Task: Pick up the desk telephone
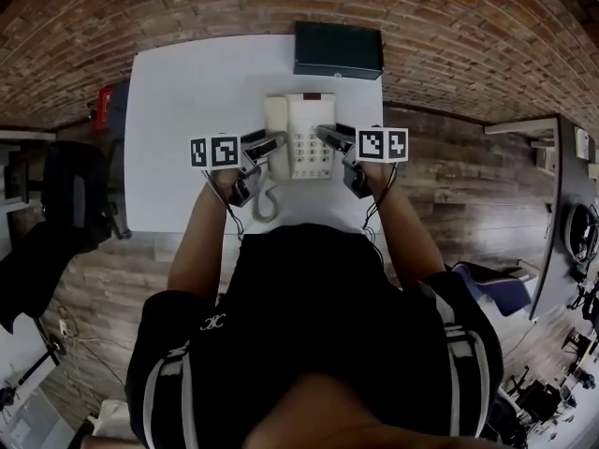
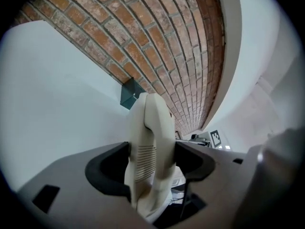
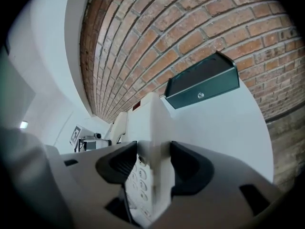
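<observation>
Head view puts the desk telephone [image 1: 301, 137] at the middle of the white table [image 1: 187, 92], toward its far edge, just short of a dark box [image 1: 338, 50]. Its long axis runs from the near edge to the far edge. The 2 claws bracket it across the short axis. The left claw [image 1: 277, 144] is clamped wide over the handset [image 2: 150, 128] on the left side, and the right claw [image 1: 328, 137] is pinched narrow on the base's right edge. Neither hand is nearer, so the lift likely needs both rising level together. The coiled cord [image 1: 265, 204] trails toward the near edge.
</observation>
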The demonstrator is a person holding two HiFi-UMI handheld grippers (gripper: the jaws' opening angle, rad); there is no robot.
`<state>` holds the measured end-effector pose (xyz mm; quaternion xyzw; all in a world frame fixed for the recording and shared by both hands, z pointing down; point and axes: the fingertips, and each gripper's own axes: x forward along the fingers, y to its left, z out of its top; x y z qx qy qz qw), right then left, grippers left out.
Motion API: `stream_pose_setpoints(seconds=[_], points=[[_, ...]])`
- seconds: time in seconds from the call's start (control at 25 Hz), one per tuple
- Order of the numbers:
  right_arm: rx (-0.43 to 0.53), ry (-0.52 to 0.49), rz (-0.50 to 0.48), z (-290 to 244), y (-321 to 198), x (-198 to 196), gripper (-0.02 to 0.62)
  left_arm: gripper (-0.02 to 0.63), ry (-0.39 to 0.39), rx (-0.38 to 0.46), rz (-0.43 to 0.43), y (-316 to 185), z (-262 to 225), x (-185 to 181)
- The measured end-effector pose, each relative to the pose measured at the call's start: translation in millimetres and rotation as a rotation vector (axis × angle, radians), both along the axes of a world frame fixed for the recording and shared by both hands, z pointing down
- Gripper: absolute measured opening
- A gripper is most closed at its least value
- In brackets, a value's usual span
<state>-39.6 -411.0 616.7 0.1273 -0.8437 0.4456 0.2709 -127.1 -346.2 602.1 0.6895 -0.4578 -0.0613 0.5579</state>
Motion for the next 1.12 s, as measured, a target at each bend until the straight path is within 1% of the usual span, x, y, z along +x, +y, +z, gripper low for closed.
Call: stream_pose_setpoints(seconds=[0.24,0.52,0.64,0.84,1.12], points=[[0.048,-0.014,0.022,-40,2,1,0.212,0.308,0.005,0.055,-0.037,5,-36,0],[0.095,-0.067,0.047,-85,12,3,0.210,0.308,-0.036,0.103,-0.043,15,-82,2],[0.100,-0.078,0.057,-99,17,3,0.210,0.308,-0.051,0.109,-0.038,19,-96,2],[0.092,-0.085,0.064,-106,24,3,0.209,0.308,-0.066,0.106,-0.030,25,-105,1],[0.118,-0.083,0.053,-107,27,-1,0.207,0.308,-0.074,0.092,-0.029,30,-103,-1]])
